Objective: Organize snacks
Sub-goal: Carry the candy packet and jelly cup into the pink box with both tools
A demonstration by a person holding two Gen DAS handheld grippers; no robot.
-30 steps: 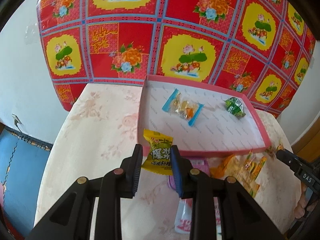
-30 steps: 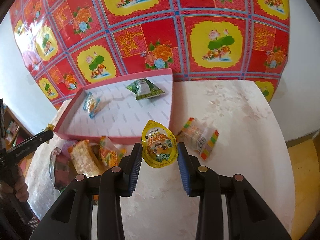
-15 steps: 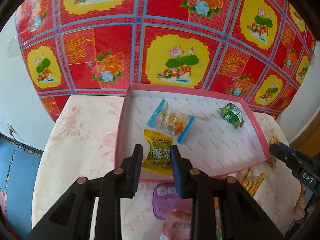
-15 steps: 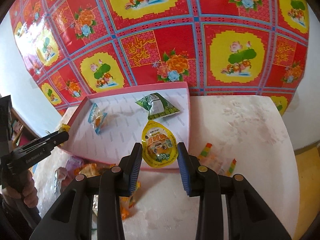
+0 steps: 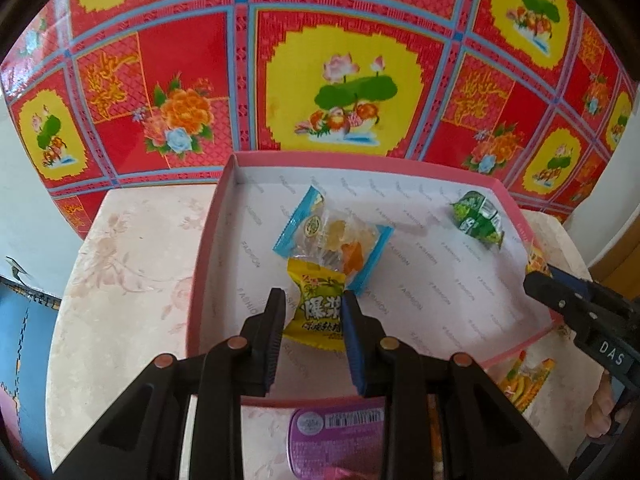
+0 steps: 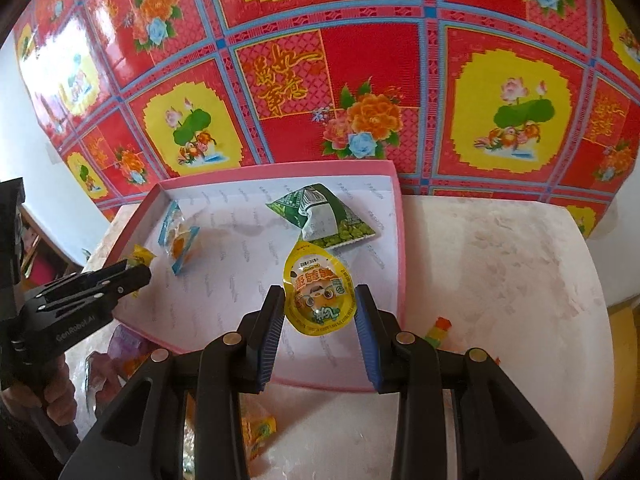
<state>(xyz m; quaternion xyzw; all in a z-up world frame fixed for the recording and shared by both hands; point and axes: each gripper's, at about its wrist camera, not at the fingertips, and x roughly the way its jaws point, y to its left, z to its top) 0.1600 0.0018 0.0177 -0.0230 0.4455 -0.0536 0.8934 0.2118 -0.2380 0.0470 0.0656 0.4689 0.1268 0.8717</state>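
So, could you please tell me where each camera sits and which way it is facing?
Left wrist: on the left gripper, looking along its fingers into the pink tray; it holds a yellow candy.
Right wrist: on the right gripper, facing the tray's right side, holding a yellow pouch; a hand shows.
Shared: tray, green packet, blue-ended candy, each other's gripper.

Bright, even daylight; glare whitens the glossy wall cloth [image 6: 60,76] upper left in the right view. Fisheye bends edges, corners vignetted black; soft shadows.
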